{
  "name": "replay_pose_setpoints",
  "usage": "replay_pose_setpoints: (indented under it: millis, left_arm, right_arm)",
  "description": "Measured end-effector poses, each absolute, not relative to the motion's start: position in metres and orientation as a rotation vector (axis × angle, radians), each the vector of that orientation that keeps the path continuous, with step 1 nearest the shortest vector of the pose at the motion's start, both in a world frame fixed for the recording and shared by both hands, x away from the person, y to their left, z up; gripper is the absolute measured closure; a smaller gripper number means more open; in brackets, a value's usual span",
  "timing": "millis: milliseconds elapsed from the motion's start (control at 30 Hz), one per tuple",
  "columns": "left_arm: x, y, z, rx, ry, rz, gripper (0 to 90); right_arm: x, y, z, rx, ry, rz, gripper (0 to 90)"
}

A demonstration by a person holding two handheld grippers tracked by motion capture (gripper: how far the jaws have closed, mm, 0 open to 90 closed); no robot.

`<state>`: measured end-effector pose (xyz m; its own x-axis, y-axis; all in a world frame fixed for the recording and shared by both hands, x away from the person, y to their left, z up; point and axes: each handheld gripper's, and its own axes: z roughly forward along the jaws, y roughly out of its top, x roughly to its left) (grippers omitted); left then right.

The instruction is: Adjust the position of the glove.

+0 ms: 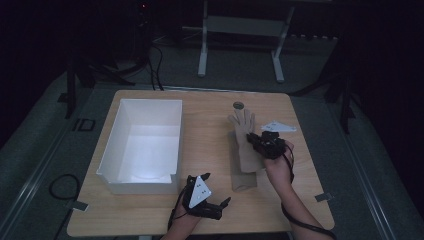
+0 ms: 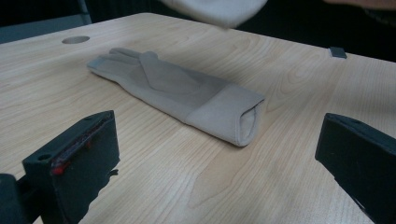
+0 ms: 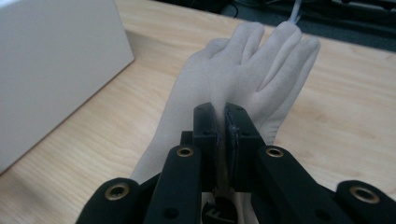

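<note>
Pale wooden table (image 1: 210, 210), light grain, rounded corners; round cable hole (image 1: 238, 105) near the far edge, also sitting at the top left in the left gripper view (image 2: 75, 39); big white box (image 1: 142, 145) open on top on the left half, lit up inside, one wall filling the left of the right gripper view (image 3: 56, 70); small grey tabs stuck at the table's edges, one near left (image 1: 79, 205), one near right (image 1: 323, 197); dark grey carpeted floor (image 1: 350, 165) all round; black cable loop (image 1: 62, 185) lying on it at the left; white desk frame legs (image 1: 202, 45) further back in the gloom; tiny red light (image 1: 144, 6) way up top.
</note>
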<state>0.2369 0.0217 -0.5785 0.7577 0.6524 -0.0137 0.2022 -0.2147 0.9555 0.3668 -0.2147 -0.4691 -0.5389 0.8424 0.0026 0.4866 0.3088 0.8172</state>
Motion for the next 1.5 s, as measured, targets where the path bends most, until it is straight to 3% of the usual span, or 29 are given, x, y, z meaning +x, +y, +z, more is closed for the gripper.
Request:
replay_pose_setpoints:
  millis: [500, 1067, 1167, 1333, 1500]
  left_arm:
    - [0.237, 0.022, -0.579, 1.773, 0.668, 0.474, 0.1]
    - [0.237, 0.021, -0.579, 1.777, 0.670, 0.474, 0.1]
    - [0.236, 0.019, -0.578, 1.793, 0.662, 0.489, 0.1]
    - [0.237, 0.018, -0.578, 1.810, 0.650, 0.485, 0.1]
    - [0.238, 0.018, -0.578, 1.806, 0.677, 0.492, 0.1]
  right_arm:
    - [0.360, -0.209, -0.515, 1.268, 2.208, 1.022, 84.0]
    - [0.363, -0.204, -0.541, 1.285, 2.272, 0.963, 80.9]
    - [0.363, -0.204, -0.545, 1.276, 2.281, 0.959, 77.5]
    - [0.361, -0.206, -0.539, 1.245, 2.283, 1.017, 59.6]
    - [0.359, -0.210, -0.528, 1.205, 2.251, 1.067, 47.8]
